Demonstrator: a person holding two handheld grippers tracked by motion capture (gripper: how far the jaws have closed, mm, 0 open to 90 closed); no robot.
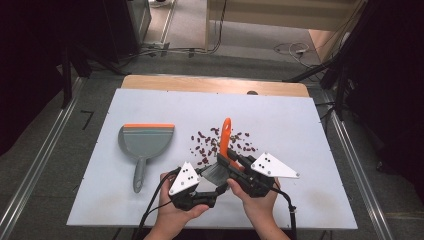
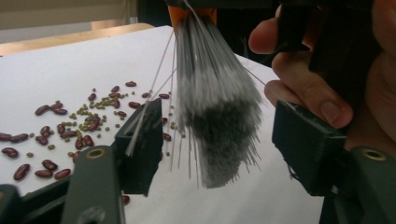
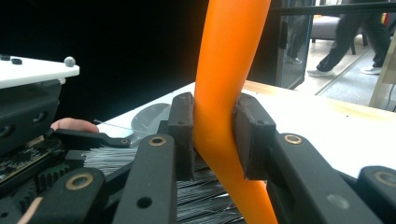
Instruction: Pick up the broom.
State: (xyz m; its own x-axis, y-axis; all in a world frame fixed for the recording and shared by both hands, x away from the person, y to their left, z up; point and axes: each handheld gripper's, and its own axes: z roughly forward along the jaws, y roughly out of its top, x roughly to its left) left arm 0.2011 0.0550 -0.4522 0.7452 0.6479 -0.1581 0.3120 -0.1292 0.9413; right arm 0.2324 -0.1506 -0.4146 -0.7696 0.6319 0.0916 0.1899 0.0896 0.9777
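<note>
Brush (image 1: pixel 223 150) with an orange handle and grey bristles sits at the near middle of the white tabletop (image 1: pixel 300 130), its handle pointing away toward the far edge. The right gripper (image 3: pixel 212 135) has its jaws clamped on the orange handle, one pad on each side. The left gripper (image 2: pixel 219 140) has its jaws standing apart, with the grey bristles hanging between them; a few stray bristles touch the left pad, while the right pad stays clear. The person's right hand (image 1: pixel 257 202) and left hand (image 1: pixel 172 212) hold the grippers at the near edge, close together.

Red kidney beans (image 1: pixel 205 147) and small green beans (image 2: pixel 91 119) lie scattered on the board around and to the left of the handle. A grey dustpan (image 1: pixel 144 145) with an orange lip lies well to the left, its handle pointing toward the near edge.

The white board rests on a wooden table (image 1: pixel 215 84) whose far strip shows beyond it. Grey floor surrounds the table, with metal rails (image 1: pixel 30 175) along both sides, cables (image 1: pixel 295 49) on the floor at the far side, and dark stands to the left and right
</note>
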